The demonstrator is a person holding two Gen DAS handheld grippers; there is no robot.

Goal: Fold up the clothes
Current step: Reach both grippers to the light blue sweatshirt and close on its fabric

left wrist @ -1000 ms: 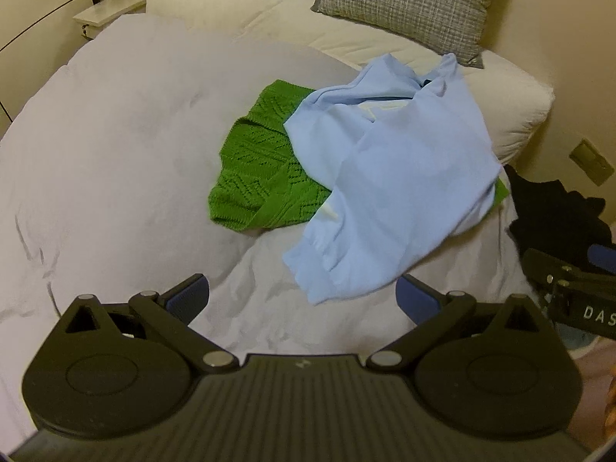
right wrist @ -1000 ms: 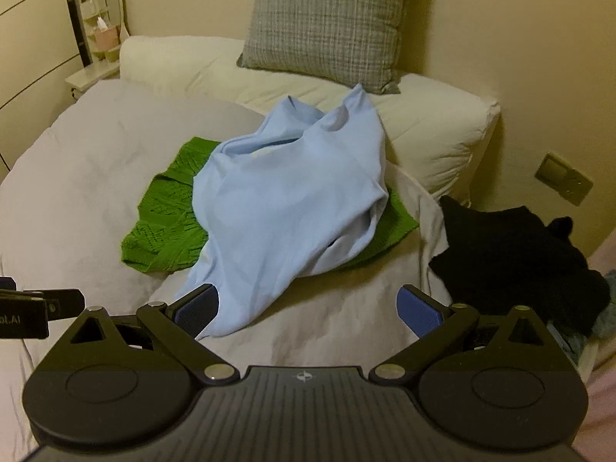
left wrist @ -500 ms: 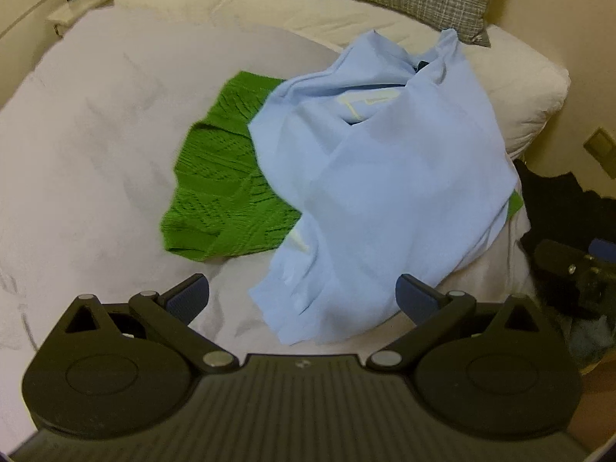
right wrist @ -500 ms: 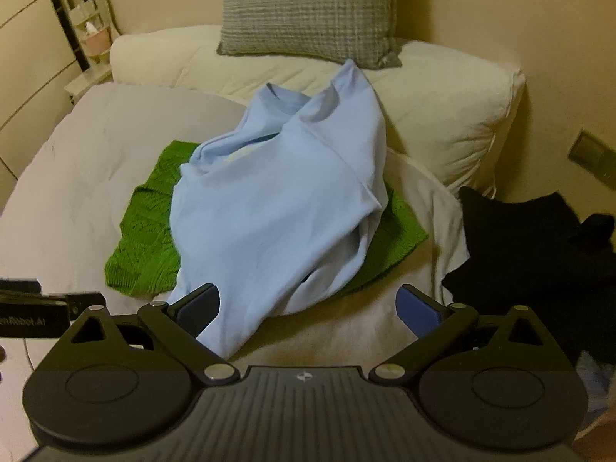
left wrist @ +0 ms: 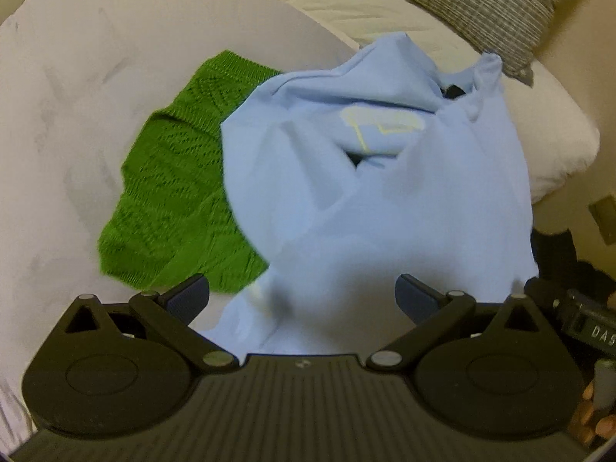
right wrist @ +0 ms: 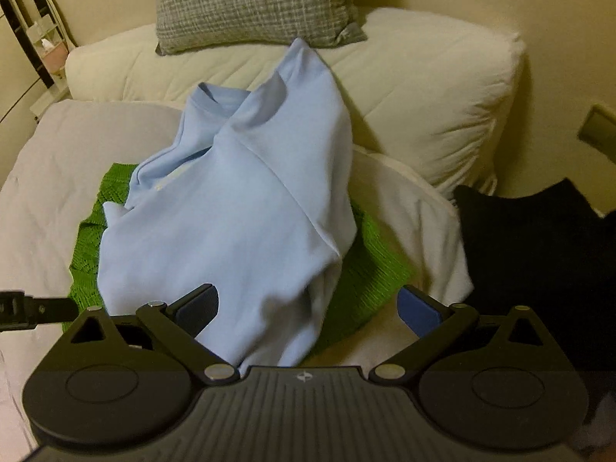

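Clothes are all unfolded: blue shirt [left wrist: 385,200] heaped over green knit [left wrist: 173,200] on the bed [left wrist: 69,88], black garment [right wrist: 539,254] beside; left gripper [left wrist: 302,292] and right gripper [right wrist: 308,302] gape wide, empty.

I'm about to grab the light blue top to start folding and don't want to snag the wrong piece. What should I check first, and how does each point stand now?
1. Left gripper open: ok, jaws spread wide, nothing between them.
2. Right gripper open: ok, also spread and empty.
3. Light blue top on top of the pile: ok, it lies over the green knit.
4. Blue hem free of the knit: cannot tell, the near edge runs under both grippers.
5. Top lying flat: not ok, it is bunched and peaked toward the white pillow.
6. Black garment clear of the top: ok, it lies apart on the right side.
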